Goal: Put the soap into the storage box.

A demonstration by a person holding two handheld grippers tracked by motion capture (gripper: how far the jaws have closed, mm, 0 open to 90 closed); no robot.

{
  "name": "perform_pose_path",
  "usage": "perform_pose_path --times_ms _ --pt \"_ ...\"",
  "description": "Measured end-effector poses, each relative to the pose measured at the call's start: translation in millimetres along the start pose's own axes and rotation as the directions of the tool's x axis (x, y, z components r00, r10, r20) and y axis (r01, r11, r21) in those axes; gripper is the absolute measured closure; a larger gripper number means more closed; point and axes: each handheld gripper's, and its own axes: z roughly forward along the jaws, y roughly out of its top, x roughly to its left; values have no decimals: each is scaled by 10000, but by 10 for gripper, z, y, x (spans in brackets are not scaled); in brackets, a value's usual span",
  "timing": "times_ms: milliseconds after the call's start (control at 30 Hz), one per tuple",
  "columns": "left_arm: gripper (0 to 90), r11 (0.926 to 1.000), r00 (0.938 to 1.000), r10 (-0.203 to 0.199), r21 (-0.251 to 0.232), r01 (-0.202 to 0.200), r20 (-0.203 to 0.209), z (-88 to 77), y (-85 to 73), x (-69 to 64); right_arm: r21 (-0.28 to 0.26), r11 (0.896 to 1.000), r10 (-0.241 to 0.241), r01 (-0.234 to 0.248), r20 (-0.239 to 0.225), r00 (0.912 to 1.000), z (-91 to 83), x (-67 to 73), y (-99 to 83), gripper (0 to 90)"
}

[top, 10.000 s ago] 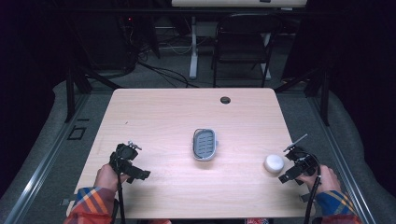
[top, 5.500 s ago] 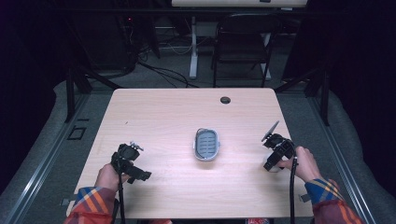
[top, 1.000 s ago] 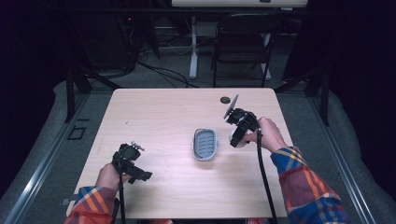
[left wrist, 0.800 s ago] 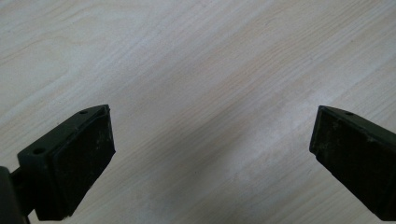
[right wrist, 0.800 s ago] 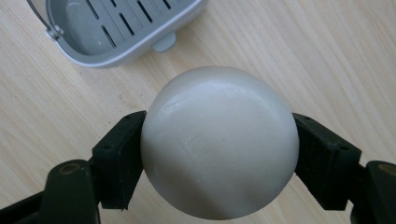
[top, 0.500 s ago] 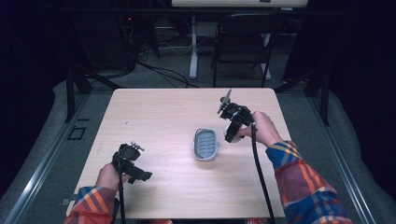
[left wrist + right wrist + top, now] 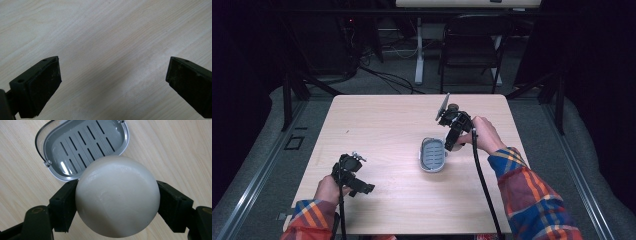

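Right gripper jaws pinch round white soap, grey slotted soap dish just beyond fingertips, probably not touching. Left gripper jaws spread over bare table.

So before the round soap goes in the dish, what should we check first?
1. Soap held between the right gripper jaws: ok, a jaw presses on each side.
2. Dish free of anything inside: ok, its slotted grey floor is bare.
3. Soap lined up over the dish: not ok, it hangs near the dish's edge, not its middle.
4. Left gripper out of the way: ok, open over bare table, far from the dish.
5. Grip firm enough not to slip: cannot tell.
6. Dish sitting flat on the table: ok, as far as the high view shows.
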Motion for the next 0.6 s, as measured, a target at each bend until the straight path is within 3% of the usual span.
perform_pose_path --times_ms 600 --pt "0 10000 10000 12 6 -12 4 1 -1 1 175 9984 -528 533 -309 9981 209 176 292 243"
